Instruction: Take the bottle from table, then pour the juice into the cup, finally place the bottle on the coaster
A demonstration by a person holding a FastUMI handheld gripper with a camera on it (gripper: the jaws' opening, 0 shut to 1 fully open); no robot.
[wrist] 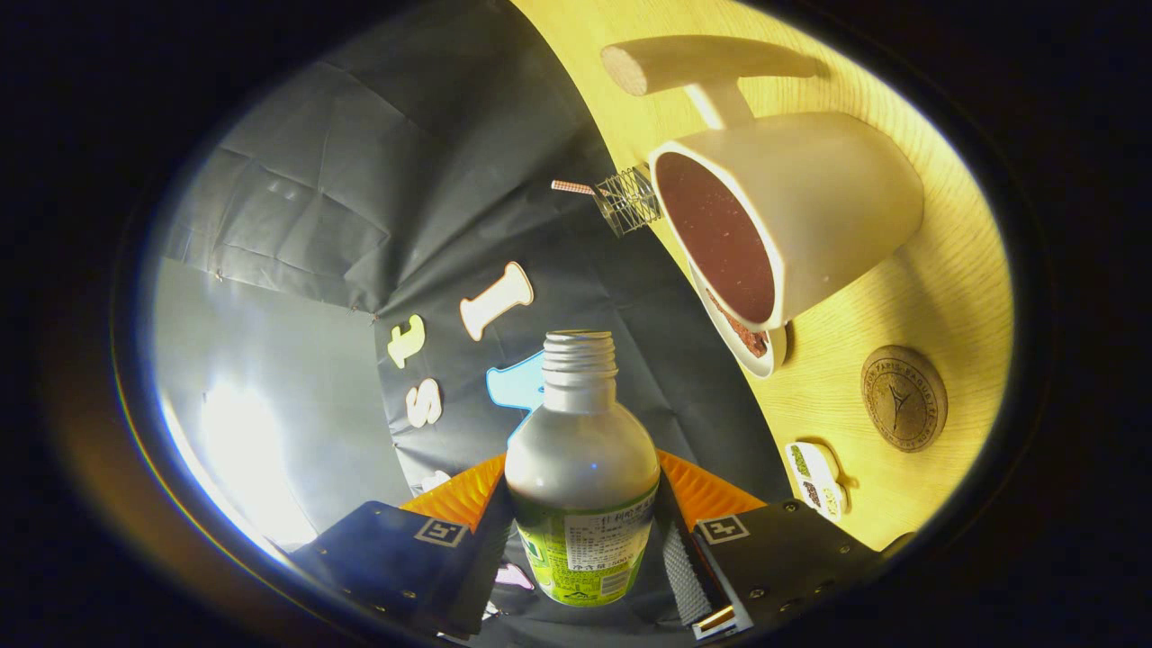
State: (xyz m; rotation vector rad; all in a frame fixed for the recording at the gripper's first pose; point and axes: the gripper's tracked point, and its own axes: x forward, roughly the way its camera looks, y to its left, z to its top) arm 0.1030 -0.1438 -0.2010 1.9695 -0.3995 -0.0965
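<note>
two fingers [468, 504] close on the juice bottle [582, 468] at the lower middle of the frame, one on each flank of its body, so the jaws [581, 517] are gripping it firmly. the bottle's cap is off and its threaded neck points up the frame toward the booth wall. the whole view is rolled over: the wooden bench [936, 297] runs down the right side of the frame like a wall, which suggests the bottle is tipped well off vertical.

the white cup [801, 211] sits at the upper right, its mouth facing the bottle and its inside looking dark red-brown, on a small saucer [760, 346]. the bottle's mouth lies below and left of the cup's rim, apart from it. no stream is visible between them, and i cannot tell whether the dark fill is juice or just the cup's lining.

the step in hand looks like the pour, either near its start or its end. the round wooden coaster [904, 398] lies bare at the right, just below the cup. next move, if the pour is done: roll the bottle upright, carry it past the saucer and set it down centred on the coaster, keeping clear of the small white dish [817, 477] nearby.
</note>
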